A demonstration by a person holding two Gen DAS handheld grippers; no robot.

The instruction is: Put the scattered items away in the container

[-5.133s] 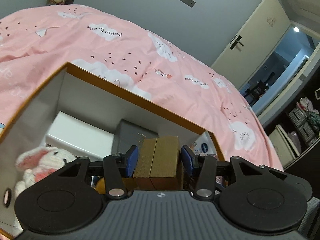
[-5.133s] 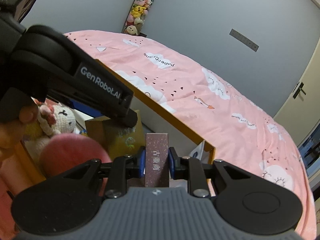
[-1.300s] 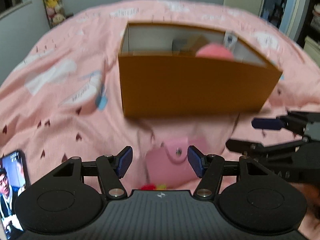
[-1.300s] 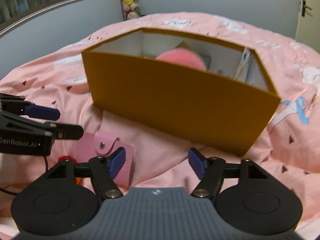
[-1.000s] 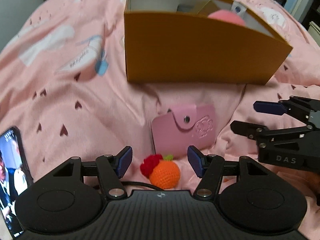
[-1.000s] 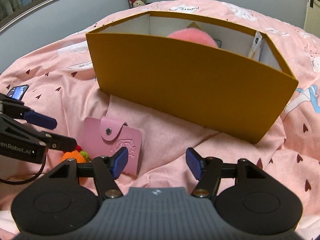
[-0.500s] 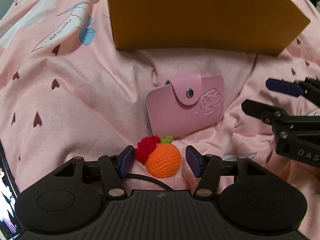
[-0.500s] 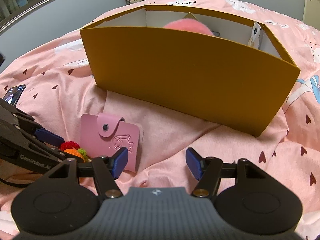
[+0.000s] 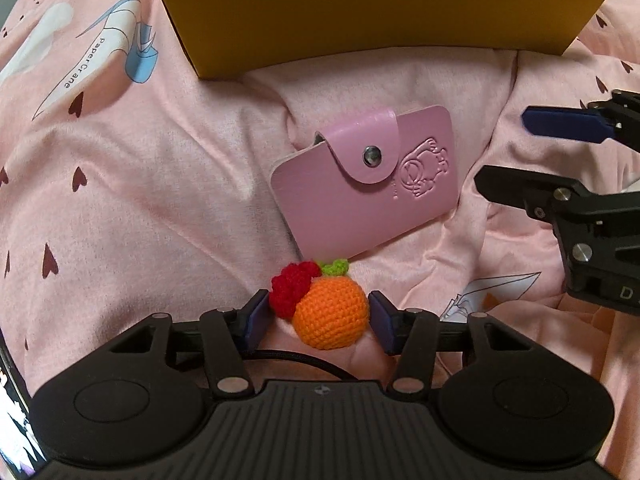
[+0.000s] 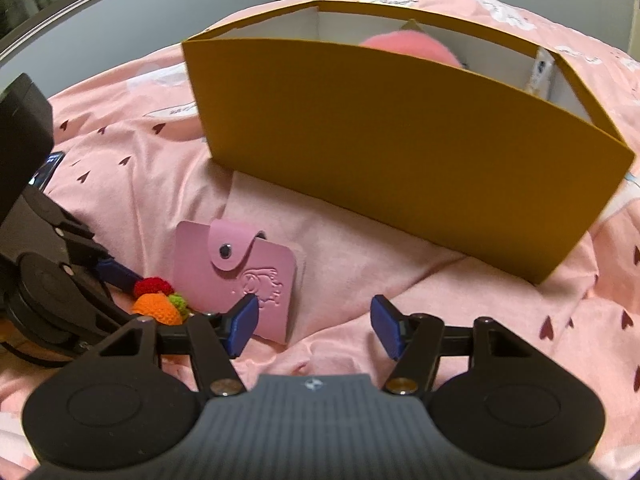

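Note:
A crocheted orange point(image 9: 330, 314) with a red and a green tuft lies on the pink quilt. My left gripper point(image 9: 320, 318) points down over it, and its jaws are closing with the toy between the pads, which are right at its sides. Just beyond lies a pink snap card wallet point(image 9: 360, 196). The mustard cardboard box point(image 9: 360, 20) stands behind it. My right gripper point(image 10: 314, 320) hovers low beside the wallet point(image 10: 240, 268), its jaws closing with nothing between them. Its left finger overlaps the wallet's near corner. The orange point(image 10: 158, 306) shows at the lower left there.
A pink plush ball point(image 10: 404, 46) and a small carton point(image 10: 540, 70) show above the box wall point(image 10: 400, 160). A phone point(image 10: 46, 168) with a lit screen lies on the quilt at the left. A black cable point(image 9: 296, 360) runs under the left gripper.
My left gripper has sunk over the crocheted orange and its jaws have narrowed around it. The right gripper's jaws have narrowed a little, and it has stayed near the wallet.

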